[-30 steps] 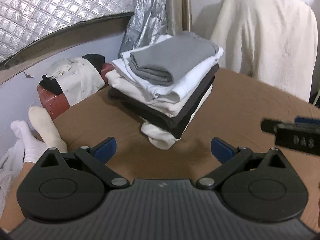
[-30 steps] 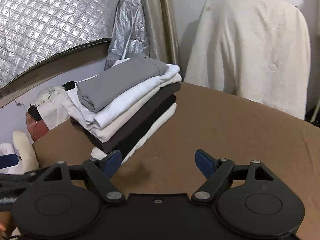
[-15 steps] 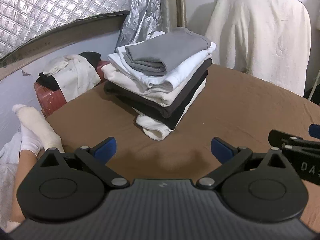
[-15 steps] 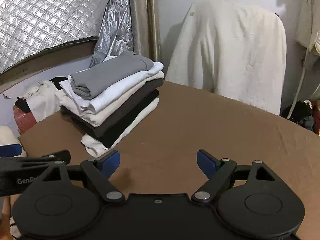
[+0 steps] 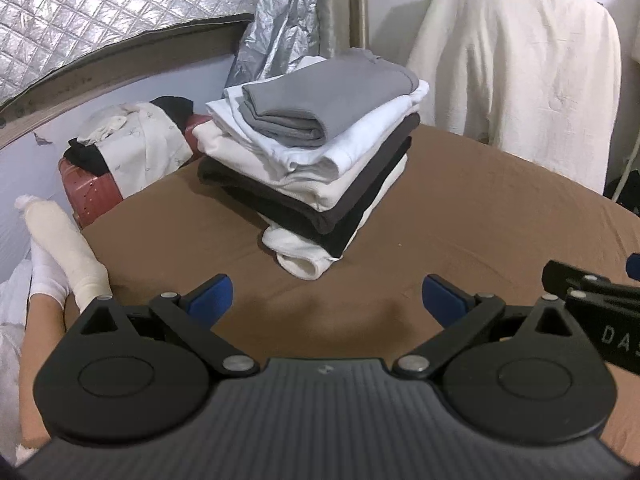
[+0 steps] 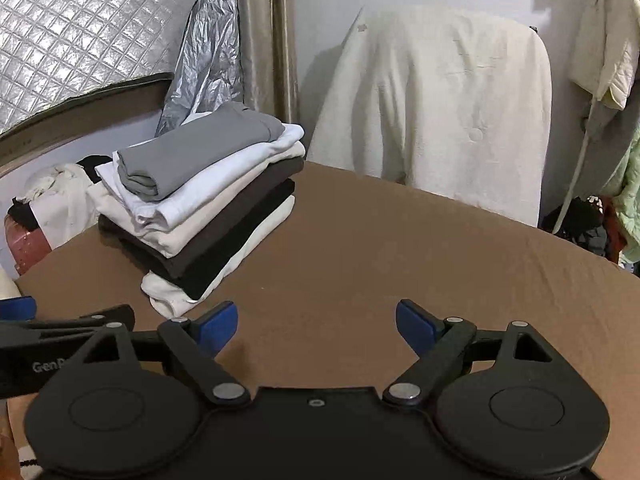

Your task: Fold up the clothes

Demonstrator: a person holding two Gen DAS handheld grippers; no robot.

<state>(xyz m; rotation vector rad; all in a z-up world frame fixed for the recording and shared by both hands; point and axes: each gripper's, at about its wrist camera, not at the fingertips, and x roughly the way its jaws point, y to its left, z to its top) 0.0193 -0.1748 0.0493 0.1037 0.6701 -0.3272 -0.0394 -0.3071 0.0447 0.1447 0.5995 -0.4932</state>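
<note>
2 grippers hang over the brown table (image 5: 480, 208), both spread wide with nothing between the blue pads. Far left in the left wrist view, a pair of white socked feet (image 5: 60, 248) pokes up at the table edge, and behind them a red suitcase (image 5: 94, 192) sits heaped with cream and black clothes (image 5: 136, 140). Moving right, the left gripper (image 5: 326, 300) hovers above bare tabletop, and just ahead of it stands the stack of folded clothes (image 5: 316, 160): 6 layers, a white piece at the bottom, black then dark brown above it, cream, white, and a grey garment (image 5: 324, 100) on top. The stack leans a little, the lower layers jutting toward the camera. Quilted silver sheeting (image 5: 100, 12) covers the wall behind. Right of the stack, a cream coat (image 5: 516, 68) drapes over a chair back past the far table edge.

In the right wrist view, the stack (image 6: 204, 200) sits on the left half of the table (image 6: 400, 248), ahead and left of the right gripper (image 6: 316, 322), well apart from its pads. That gripper hangs above clear brown cloth, the coat (image 6: 444, 108) straight ahead. Far right, pale garments (image 6: 612, 52) hang on the wall.
</note>
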